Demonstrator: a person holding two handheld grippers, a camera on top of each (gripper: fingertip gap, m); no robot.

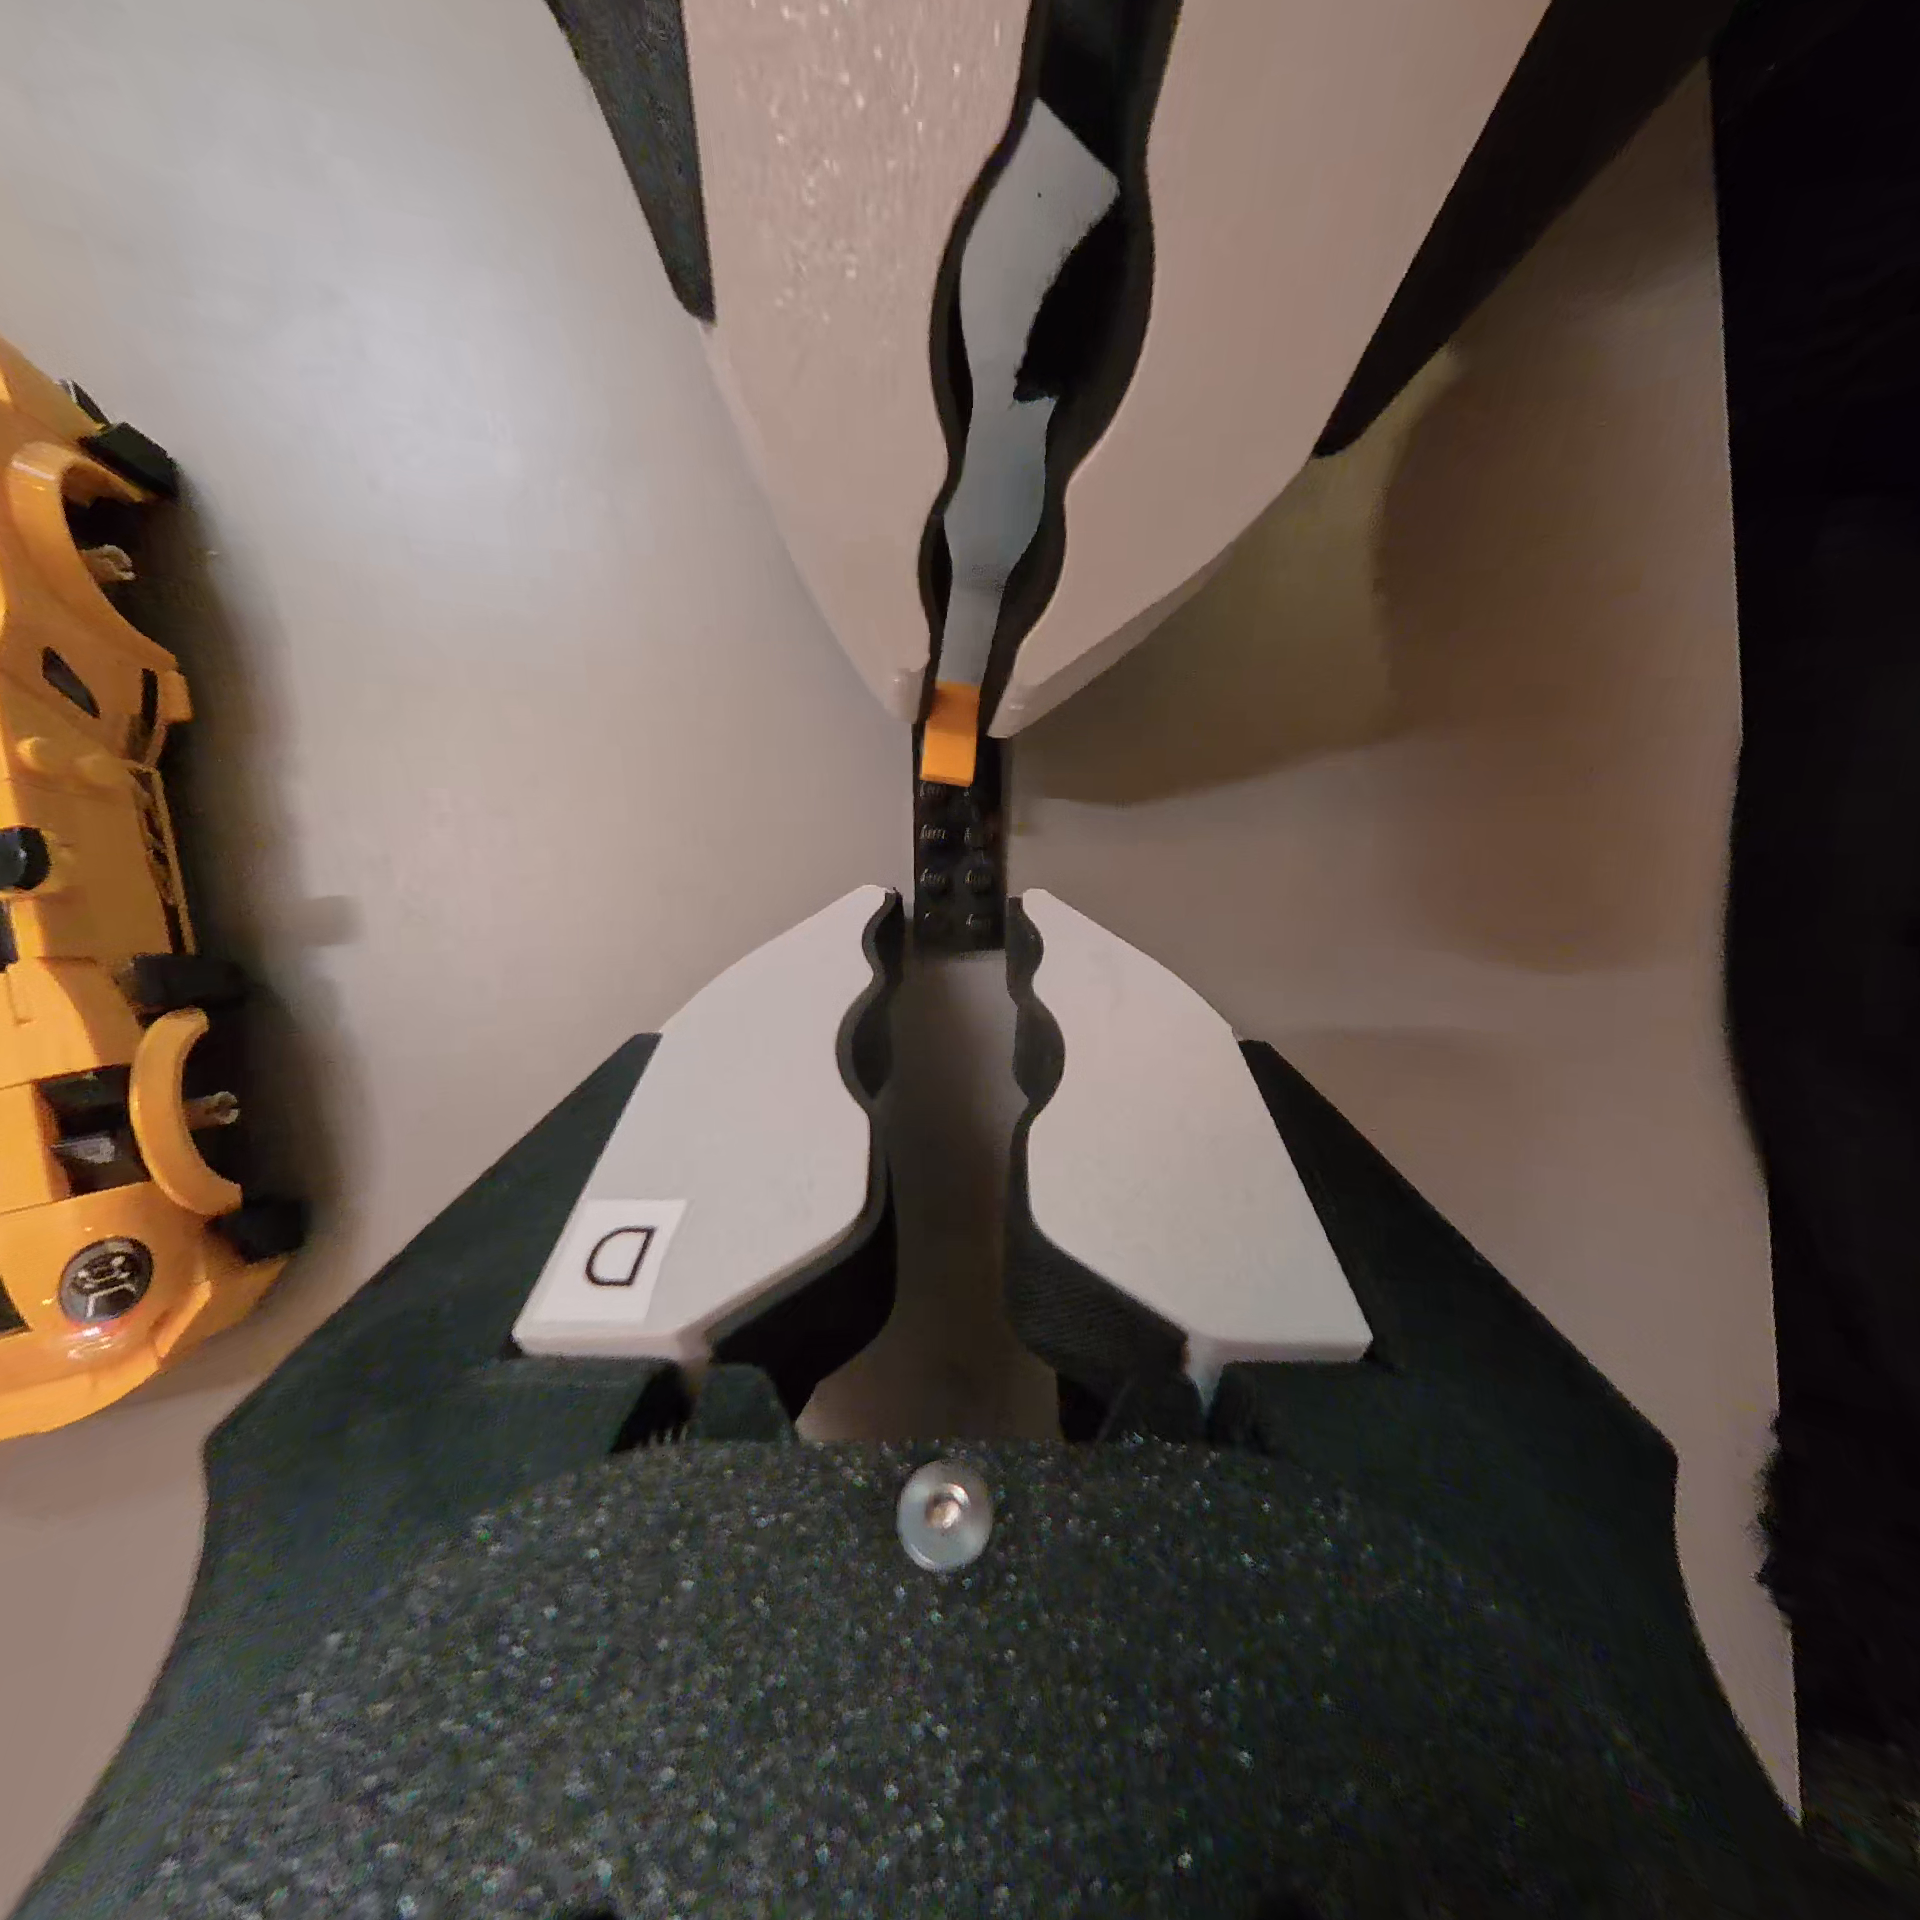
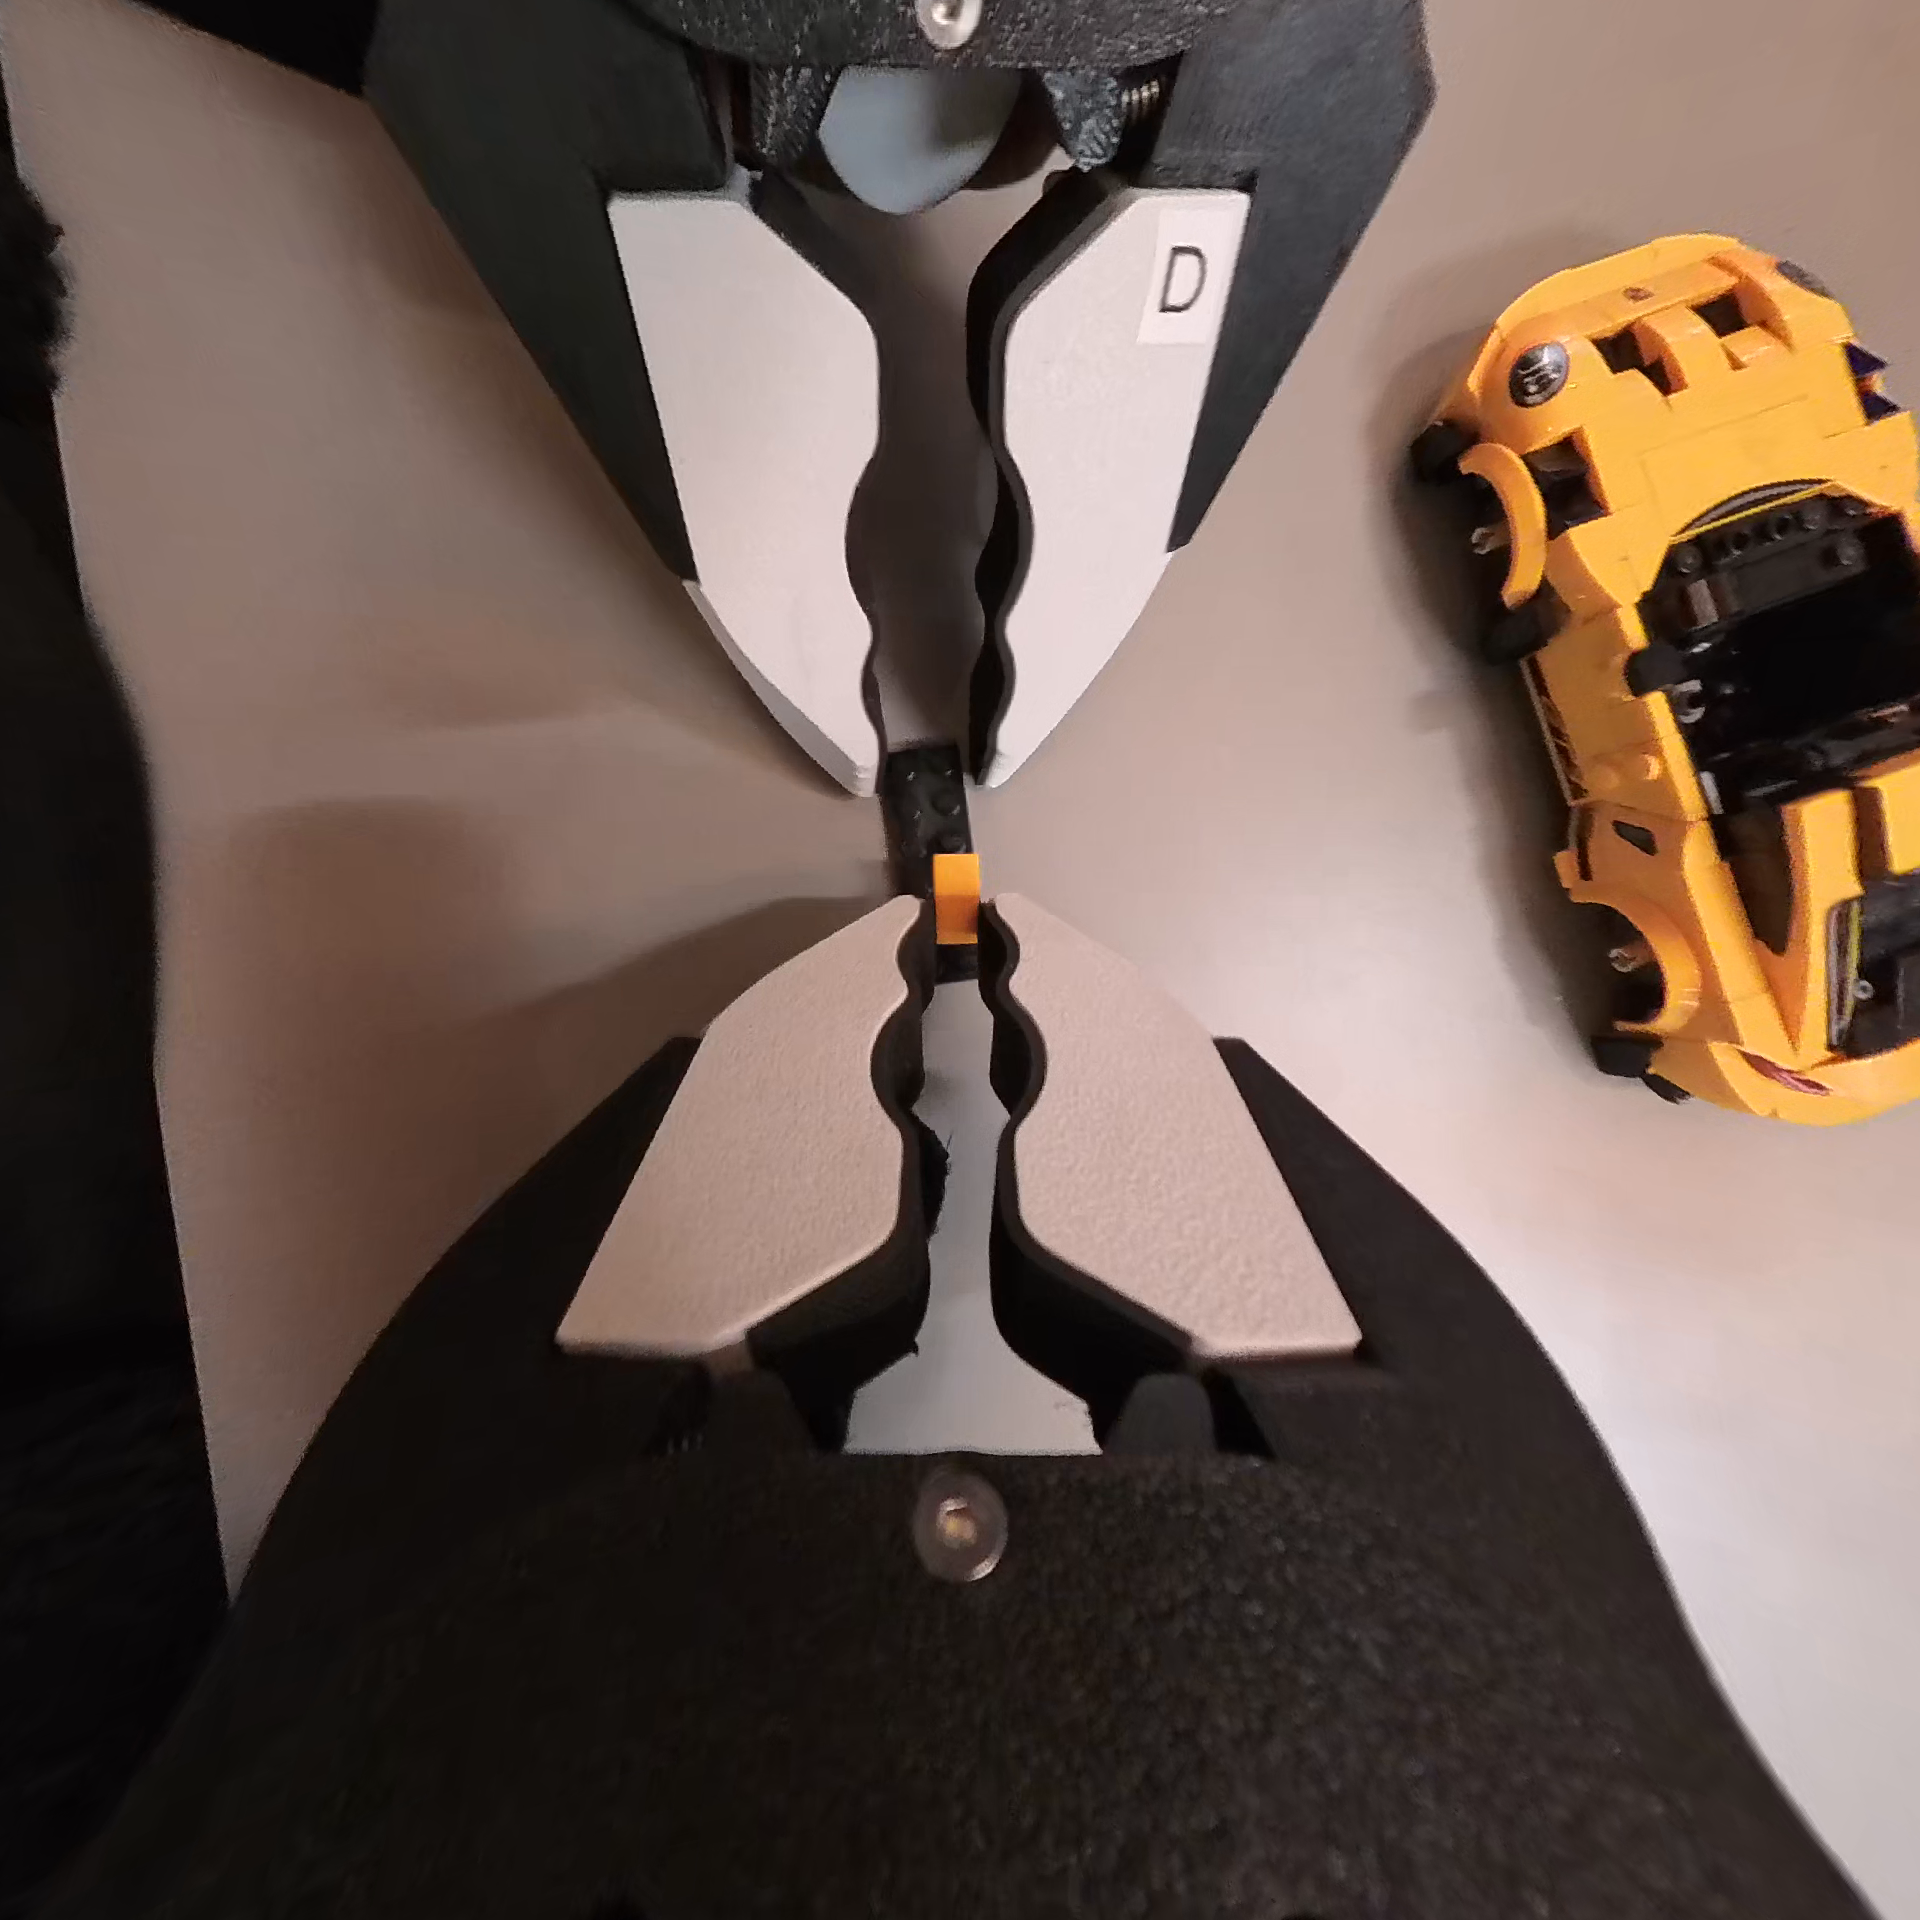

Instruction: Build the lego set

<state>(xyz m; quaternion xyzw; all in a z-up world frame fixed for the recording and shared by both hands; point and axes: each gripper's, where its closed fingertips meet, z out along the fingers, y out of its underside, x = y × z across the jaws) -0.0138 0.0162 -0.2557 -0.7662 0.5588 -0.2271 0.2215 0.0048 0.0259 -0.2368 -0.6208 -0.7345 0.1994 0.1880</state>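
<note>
Each camera sits just behind its own gripper, looking steeply down along the two fingers at a pale table (image 1: 520,520) from close range. The left wrist view faces the right gripper (image 1: 961,707); the right wrist view faces the left gripper (image 2: 920,784), so they look toward each other. Both views share the fingertip meeting point, the black plate (image 1: 961,873), the small orange piece (image 2: 954,899) and the yellow lego car (image 2: 1704,727).

The counter (image 2: 1558,1351) is pale and smooth. A yellow toy car (image 2: 1704,707) made of bricks lies on it.
</note>
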